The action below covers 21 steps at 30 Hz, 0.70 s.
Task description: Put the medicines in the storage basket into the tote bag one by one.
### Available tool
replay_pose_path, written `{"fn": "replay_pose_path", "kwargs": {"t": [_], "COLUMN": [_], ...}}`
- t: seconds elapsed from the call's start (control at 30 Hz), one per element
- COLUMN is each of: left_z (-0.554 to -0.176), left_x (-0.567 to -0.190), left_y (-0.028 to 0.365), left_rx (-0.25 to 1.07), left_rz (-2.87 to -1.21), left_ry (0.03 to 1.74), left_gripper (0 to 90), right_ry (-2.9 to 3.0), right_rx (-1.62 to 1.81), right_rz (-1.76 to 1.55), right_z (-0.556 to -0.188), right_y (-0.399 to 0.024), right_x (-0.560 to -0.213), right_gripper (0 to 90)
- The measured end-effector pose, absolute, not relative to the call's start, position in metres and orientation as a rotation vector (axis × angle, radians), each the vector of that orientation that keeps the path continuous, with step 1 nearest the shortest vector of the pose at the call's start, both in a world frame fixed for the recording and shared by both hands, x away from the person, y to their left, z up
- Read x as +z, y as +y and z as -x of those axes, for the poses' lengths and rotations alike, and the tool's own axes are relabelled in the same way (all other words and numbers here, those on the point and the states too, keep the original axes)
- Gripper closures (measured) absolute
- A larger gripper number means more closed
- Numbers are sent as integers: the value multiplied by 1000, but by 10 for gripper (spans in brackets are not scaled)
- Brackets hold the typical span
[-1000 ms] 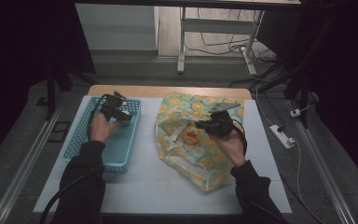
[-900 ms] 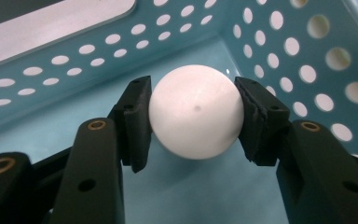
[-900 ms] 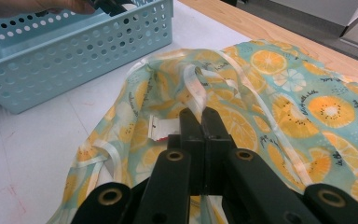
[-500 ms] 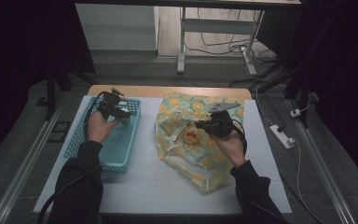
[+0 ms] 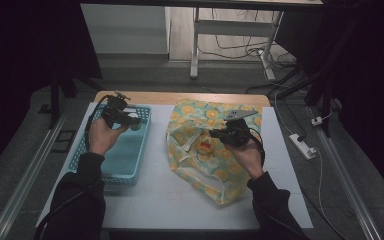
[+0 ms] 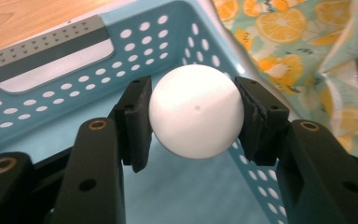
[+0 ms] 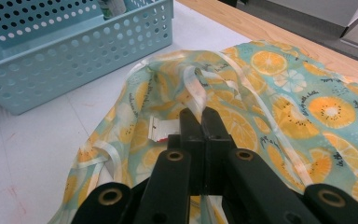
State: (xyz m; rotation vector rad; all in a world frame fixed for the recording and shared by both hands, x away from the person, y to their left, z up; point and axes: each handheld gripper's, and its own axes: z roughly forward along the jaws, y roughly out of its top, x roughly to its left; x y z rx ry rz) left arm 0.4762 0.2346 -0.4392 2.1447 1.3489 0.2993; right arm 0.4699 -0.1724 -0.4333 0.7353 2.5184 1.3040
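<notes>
Ball (image 6: 194, 111): your left claw (image 6: 191, 116) is clamped on the one white ball, held above the far end of the blue basket (image 5: 130, 155). Judging by that, you're mid-transfer; next, carry it right to the bag (image 5: 215, 150) and drop it through the mouth. Your right claw (image 7: 199, 122) is pinched together on the bag's edge, so lift that to open it wider. Count: one ball, one basket, one bag, on the worktop (image 5: 165, 200).

The basket (image 6: 177, 32) is cut off by the left gripper view's edges.
</notes>
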Motion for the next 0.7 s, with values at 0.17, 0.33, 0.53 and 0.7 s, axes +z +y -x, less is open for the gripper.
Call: {"fn": "replay_pose_path", "kwargs": {"t": [0.17,0.33,0.53,0.7], "left_z": [-470,-463,-456,-451], "left_x": [-430,-421,-411,-406], "left_y": [230,222,208,193], "left_rx": [293,284,275,261], "left_rz": [-2147,-2149,-2152,-2163], "left_ry": [1321,1273,1203,1142], "left_gripper": [504,504,504,504], "right_ry": [2515,2515,2515,2512], "right_rx": [1307,1308,1307,1308], "right_rz": [-733,-733,-731,-732], "right_z": [-470,-469,-469,-469], "right_y": [-173,-173,-173,-173], "right_x": [-432,-432,-432,-431], "right_gripper": [900,900,900,900]}}
